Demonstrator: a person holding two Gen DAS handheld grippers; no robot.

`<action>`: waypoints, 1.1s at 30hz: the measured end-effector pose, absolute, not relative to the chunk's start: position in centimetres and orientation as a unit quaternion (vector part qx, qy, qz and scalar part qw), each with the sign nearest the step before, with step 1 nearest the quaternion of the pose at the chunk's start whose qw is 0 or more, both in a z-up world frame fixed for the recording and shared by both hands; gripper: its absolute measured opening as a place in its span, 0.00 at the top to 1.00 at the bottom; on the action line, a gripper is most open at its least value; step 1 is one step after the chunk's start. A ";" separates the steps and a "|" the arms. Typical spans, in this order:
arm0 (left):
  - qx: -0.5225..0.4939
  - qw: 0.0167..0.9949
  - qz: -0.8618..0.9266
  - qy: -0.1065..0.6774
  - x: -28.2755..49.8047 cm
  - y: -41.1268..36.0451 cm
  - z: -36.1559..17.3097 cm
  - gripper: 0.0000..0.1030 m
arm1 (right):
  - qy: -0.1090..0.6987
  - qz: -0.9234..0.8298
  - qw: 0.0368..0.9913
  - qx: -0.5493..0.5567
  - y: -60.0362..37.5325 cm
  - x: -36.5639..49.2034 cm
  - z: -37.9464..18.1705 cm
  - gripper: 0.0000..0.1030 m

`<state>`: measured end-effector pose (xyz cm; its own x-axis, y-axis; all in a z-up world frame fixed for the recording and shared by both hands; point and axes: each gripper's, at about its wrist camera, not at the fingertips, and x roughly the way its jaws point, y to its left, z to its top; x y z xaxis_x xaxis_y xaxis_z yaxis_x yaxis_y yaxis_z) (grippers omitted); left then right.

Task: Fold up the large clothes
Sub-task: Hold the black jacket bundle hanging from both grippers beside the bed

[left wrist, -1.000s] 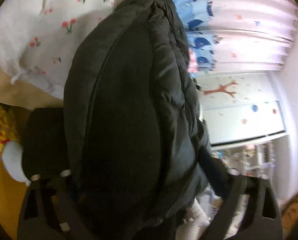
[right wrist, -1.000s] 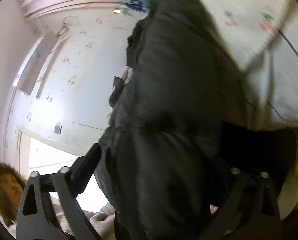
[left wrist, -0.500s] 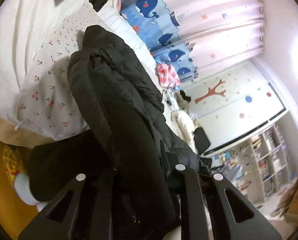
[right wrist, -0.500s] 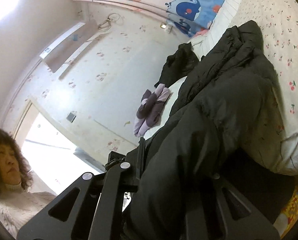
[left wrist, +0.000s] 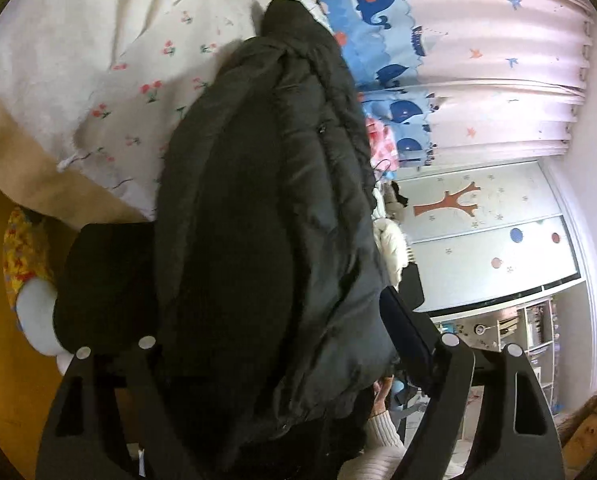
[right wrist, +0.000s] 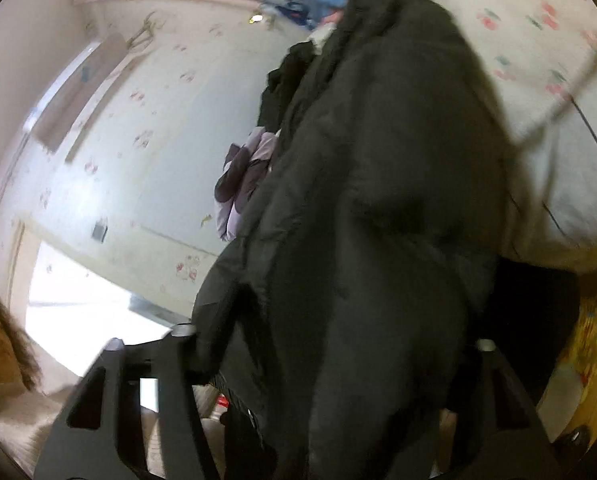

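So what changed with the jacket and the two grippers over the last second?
Half a second ago both grippers were nearly shut on the black puffer jacket. The jaws of the left gripper have just opened wide again, and those of the right gripper have just been opening too. The jacket's bulk sits between both pairs, filling the views again. It remains draped over the cherry-print bedding.

The left wrist view looks out between its own fingers (left wrist: pixel 146 364), very close against the black padded jacket (left wrist: pixel 266 208), facing along the flowered bedspread (left wrist: pixel 146 92) toward the whale curtain (left wrist: pixel 382 0); the right wrist view sits just as near the same jacket (right wrist: pixel 386 208) from its other side, facing the wall (right wrist: pixel 146 168); both share jacket, bedspread and curtain.
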<state>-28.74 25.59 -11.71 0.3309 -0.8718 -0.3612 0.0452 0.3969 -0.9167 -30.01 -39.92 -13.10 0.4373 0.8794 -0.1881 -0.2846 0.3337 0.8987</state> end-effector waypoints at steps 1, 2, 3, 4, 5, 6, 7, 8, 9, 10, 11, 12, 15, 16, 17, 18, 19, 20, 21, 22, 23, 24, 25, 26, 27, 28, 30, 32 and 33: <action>-0.430 0.697 -0.329 0.470 -28.8 25.5 -11.4 0.30 | 0.352 0.396 0.741 0.413 -40.2 -30.6 -12.7 0.78; -0.422 0.700 -0.330 0.473 -28.8 25.2 -11.2 0.53 | 0.348 0.397 0.747 0.405 -40.1 -30.7 -12.2 0.83; -0.413 0.703 -0.327 0.478 -28.6 24.9 -11.0 0.60 | 0.344 0.397 0.751 0.399 -40.0 -30.9 -11.7 0.86; -0.402 0.712 -0.319 0.480 -28.7 24.8 -10.7 0.68 | 0.340 0.398 0.754 0.396 -40.0 -31.1 -11.3 0.87; -0.400 0.716 -0.316 0.477 -28.8 24.8 -10.4 0.75 | 0.333 0.398 0.758 0.395 -40.0 -31.2 -10.6 0.89; -0.401 0.721 -0.314 0.471 -29.0 25.0 -9.9 0.77 | 0.327 0.399 0.760 0.395 -40.1 -31.3 -10.3 0.90; -0.406 0.723 -0.315 0.461 -29.1 25.2 -9.4 0.79 | 0.322 0.402 0.761 0.395 -40.2 -31.5 -9.9 0.90; -0.408 0.725 -0.317 0.455 -29.2 25.3 -9.0 0.79 | 0.318 0.406 0.759 0.396 -40.2 -31.5 -9.6 0.90; -0.405 0.728 -0.318 0.451 -29.2 25.3 -8.5 0.79 | 0.319 0.408 0.758 0.396 -40.2 -31.4 -9.4 0.90; -0.395 0.733 -0.315 0.456 -29.1 25.3 -8.2 0.79 | 0.323 0.409 0.756 0.396 -40.1 -31.3 -9.3 0.90; -0.386 0.730 -0.313 0.470 -29.0 25.3 -8.2 0.75 | 0.328 0.409 0.754 0.395 -40.1 -31.2 -9.4 0.90; -0.381 0.723 -0.314 0.483 -28.9 25.2 -8.4 0.68 | 0.334 0.407 0.753 0.395 -40.3 -31.1 -9.6 0.87; -0.369 0.701 -0.294 0.534 -29.1 26.3 -10.0 0.12 | 0.345 0.403 0.742 0.410 -40.7 -31.1 -10.2 0.81; -0.362 0.706 -0.286 0.537 -29.4 27.0 -10.4 0.10 | 0.349 0.403 0.734 0.421 -40.9 -31.3 -10.9 0.76; -0.362 0.701 -0.293 0.541 -29.5 27.5 -10.9 0.09 | 0.351 0.401 0.729 0.429 -40.5 -31.0 -10.9 0.61; -0.369 0.694 -0.296 0.543 -29.6 28.1 -11.6 0.08 | 0.354 0.400 0.722 0.440 -40.6 -31.0 -11.5 0.43; -0.379 0.691 -0.293 0.541 -29.5 28.9 -12.4 0.08 | 0.358 0.397 0.715 0.451 -40.7 -31.0 -12.2 0.38; -0.383 0.693 -0.289 0.539 -29.4 29.3 -12.8 0.07 | 0.360 0.394 0.713 0.454 -40.6 -30.9 -12.5 0.34; -0.391 0.694 -0.281 0.535 -29.0 30.0 -13.6 0.07 | 0.364 0.395 0.711 0.455 -40.6 -30.7 -12.9 0.33; -0.409 0.688 -0.278 0.532 -28.5 30.6 -14.8 0.07 | 0.367 0.394 0.709 0.455 -40.5 -30.6 -13.2 0.33; -0.420 0.683 -0.275 0.531 -28.1 30.9 -15.7 0.07 | 0.374 0.390 0.707 0.457 -40.4 -30.3 -13.7 0.32; -0.438 0.677 -0.272 0.526 -27.6 31.2 -16.8 0.07 | 0.377 0.387 0.706 0.458 -40.3 -30.1 -13.9 0.32; -0.456 0.670 -0.275 0.518 -27.2 31.0 -17.7 0.07 | 0.382 0.387 0.703 0.459 -40.1 -29.9 -14.2 0.32; -0.464 0.665 -0.281 0.513 -26.9 31.0 -18.1 0.07 | 0.384 0.387 0.701 0.459 -39.9 -29.8 -14.3 0.32; -0.478 0.655 -0.299 0.502 -26.5 30.3 -18.3 0.07 | 0.384 0.388 0.703 0.456 -39.7 -29.7 -14.2 0.32; -0.481 0.651 -0.320 0.492 -26.2 29.3 -18.0 0.07 | 0.381 0.393 0.704 0.453 -39.6 -29.7 -13.9 0.32; -0.462 0.657 -0.360 0.475 -26.1 27.0 -16.4 0.08 | 0.373 0.400 0.710 0.444 -39.4 -29.6 -13.2 0.41; -0.429 0.675 -0.370 0.473 -26.0 24.9 -14.6 0.42 | 0.368 0.402 0.727 0.418 -39.0 -29.5 -12.1 0.65; -0.413 0.676 -0.373 0.483 -25.8 23.6 -13.6 0.51 | 0.364 0.397 0.738 0.407 -38.9 -29.5 -11.5 0.74</action>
<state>-25.82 23.59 -13.56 0.2549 -0.9034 -0.3449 0.1067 0.3808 -0.9185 -29.52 -38.85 -11.54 0.4198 0.8818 -0.2147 -0.2885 0.3539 0.8897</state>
